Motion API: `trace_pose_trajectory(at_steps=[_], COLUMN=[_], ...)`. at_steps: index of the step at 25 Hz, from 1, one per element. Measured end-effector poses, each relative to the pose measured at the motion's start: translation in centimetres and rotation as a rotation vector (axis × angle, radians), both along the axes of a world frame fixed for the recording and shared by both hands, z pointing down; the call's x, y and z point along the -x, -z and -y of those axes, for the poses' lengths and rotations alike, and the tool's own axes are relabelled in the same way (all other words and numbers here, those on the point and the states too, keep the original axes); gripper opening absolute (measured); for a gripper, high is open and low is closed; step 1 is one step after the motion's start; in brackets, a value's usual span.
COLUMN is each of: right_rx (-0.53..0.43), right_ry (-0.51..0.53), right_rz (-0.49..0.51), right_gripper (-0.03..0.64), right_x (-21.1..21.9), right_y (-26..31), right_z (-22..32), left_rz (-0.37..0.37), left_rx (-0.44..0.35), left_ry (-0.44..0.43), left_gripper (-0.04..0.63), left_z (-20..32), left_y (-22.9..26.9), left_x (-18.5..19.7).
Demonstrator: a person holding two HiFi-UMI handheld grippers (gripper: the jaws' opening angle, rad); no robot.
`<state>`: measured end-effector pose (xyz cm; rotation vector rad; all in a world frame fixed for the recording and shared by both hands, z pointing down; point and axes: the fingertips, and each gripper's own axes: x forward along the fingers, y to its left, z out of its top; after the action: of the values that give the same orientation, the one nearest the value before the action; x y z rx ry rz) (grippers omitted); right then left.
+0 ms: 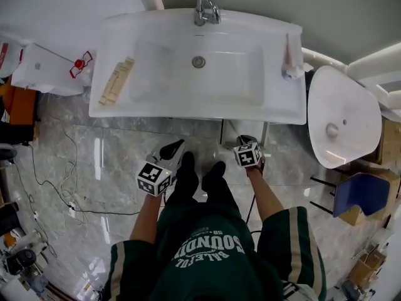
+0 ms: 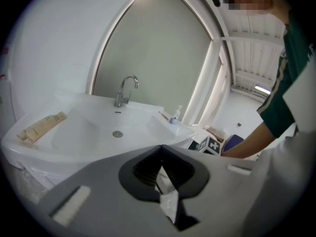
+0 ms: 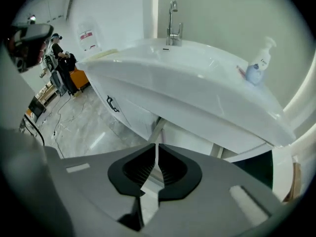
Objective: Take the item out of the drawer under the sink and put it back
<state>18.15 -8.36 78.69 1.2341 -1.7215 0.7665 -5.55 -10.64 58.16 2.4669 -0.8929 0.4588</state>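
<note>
Both tongs closed and held low before the sink; the item is unseen.
The left tongs [image 2: 161, 154] and right tongs [image 3: 156, 149] have jaws together, gripping nothing identifiable. The item is presumably inside the drawer [image 3: 129, 113] under the sink [image 1: 276, 108], so its weight and stiffness cannot be judged. The dark handle [image 3: 112, 104] looks like the first hold.

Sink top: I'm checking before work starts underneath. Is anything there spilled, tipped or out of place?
Nothing stands out. The pump bottle stands upright on the right ledge, a tan packet lies flat on the left ledge, and no spill shows in the basin.
</note>
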Motion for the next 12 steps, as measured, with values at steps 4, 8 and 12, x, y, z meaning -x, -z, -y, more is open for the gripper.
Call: trace_pose_trajectory(at_steps=[4, 8, 12], right_rx=[-0.077, -0.175, -0.301], right_ry=[-0.046, -0.059, -0.065], right_rz=[0.045, 0.071, 0.079], right_gripper=[0.002, 0.002, 0.002], right_x=[0.9, 2.2, 2.8], right_y=[4.9, 10.3, 16.2], right_z=[-0.5, 0.0, 1.7], left_rz=[-0.027, -0.032, -0.035], left_rx=[-0.043, -0.09, -0.151], left_ry=[-0.033, -0.059, -0.061], left_gripper=[0.049, 0.049, 0.049], left_z=[0.4, 0.8, 2.7], left_y=[2.2, 4.4, 7.1], left_x=[-0.2, 0.3, 1.2])
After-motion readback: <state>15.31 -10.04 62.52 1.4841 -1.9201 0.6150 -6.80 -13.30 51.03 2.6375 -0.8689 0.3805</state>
